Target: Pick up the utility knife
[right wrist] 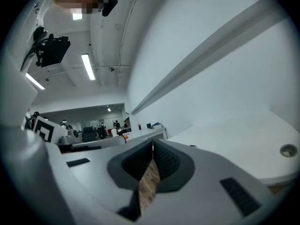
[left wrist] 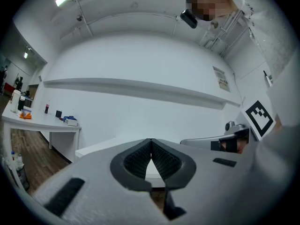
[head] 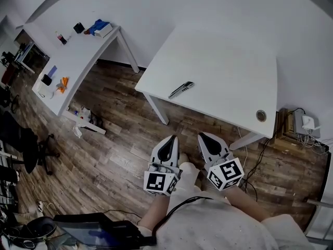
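The utility knife lies flat on the white bench, near its front left edge. The left tool and right tool are both closed and empty. They are side by side above the wood floor, well apart from the knife.

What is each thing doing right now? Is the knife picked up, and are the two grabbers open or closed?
Utility knife: lying flat on the white table, not picked up.
Left gripper: jaws shut, empty.
Right gripper: jaws shut, empty.
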